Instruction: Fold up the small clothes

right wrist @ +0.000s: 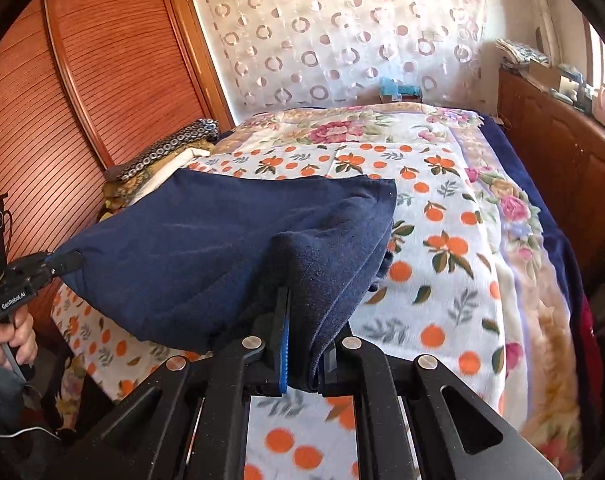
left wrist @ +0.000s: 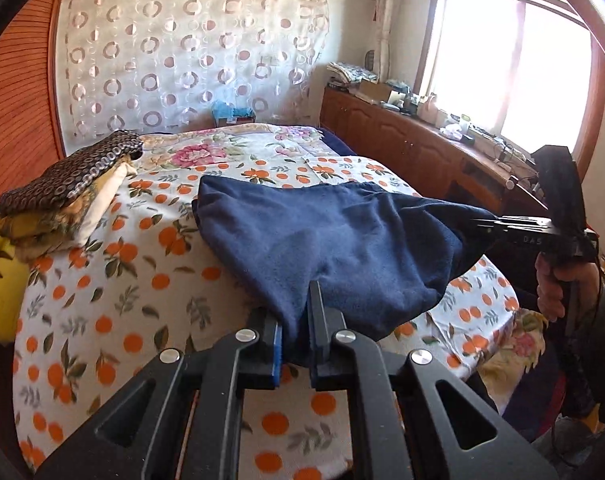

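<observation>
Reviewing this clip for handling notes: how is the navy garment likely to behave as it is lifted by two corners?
The navy garment looks floppy: it sags between the left hand-held gripper and the right hand-held gripper. Its fleecy nap probably resists slipping from the pads. It seems light, since its far edge still trails flat on the bedspread.

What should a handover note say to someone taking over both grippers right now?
Left gripper: shut on the near edge of the navy garment.
Right gripper: shut on the same edge, further along.
The garment is lifted at the near edge; its far edge rests on the orange-print sheet.
Done: both corners gripped and raised.
Left: carry the near edge over, lay it flat, release. Folded stack sits at the bed's left.
</observation>
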Available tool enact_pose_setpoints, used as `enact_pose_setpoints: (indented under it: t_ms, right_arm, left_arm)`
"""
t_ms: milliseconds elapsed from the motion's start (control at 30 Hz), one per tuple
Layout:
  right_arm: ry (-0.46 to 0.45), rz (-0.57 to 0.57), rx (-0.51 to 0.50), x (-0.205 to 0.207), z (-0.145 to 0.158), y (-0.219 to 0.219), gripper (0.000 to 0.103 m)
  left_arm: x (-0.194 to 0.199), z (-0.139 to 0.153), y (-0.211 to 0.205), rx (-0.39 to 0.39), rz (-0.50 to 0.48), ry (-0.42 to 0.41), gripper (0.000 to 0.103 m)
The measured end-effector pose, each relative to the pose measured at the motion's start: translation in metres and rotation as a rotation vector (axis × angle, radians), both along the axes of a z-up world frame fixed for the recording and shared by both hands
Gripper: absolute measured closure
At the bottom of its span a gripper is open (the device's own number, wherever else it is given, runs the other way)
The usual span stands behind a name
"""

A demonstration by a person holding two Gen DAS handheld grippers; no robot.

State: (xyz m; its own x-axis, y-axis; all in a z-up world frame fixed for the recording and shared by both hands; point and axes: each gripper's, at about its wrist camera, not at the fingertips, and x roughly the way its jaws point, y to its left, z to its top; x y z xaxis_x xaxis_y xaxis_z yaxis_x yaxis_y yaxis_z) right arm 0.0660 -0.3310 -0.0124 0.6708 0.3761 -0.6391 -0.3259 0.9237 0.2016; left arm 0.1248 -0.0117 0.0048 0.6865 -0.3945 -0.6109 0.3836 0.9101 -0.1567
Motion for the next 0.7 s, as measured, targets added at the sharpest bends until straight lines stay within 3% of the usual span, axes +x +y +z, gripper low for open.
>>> enact_pose_setpoints:
  t_ms: [300,533,700]
  right_arm:
    - [0.015,0.005,-0.014,-0.04,-0.004,-0.003,0.094]
    - [0.089,-0.022,0.046,-0.031,-0.029,-0.008,0.094]
    - [0.112,-0.027,0.045,-0.027,-0.035,-0.006,0.094]
  left_arm:
    - [-0.037,-0.016,0.004,-0.003,0.0,0.035,0.093]
    - [-0.041,-0.046,0.006,0.034,0.01,0.074,0.093]
    - [-0.049,-0.048,0.015,0.003,0.01,0.092,0.093]
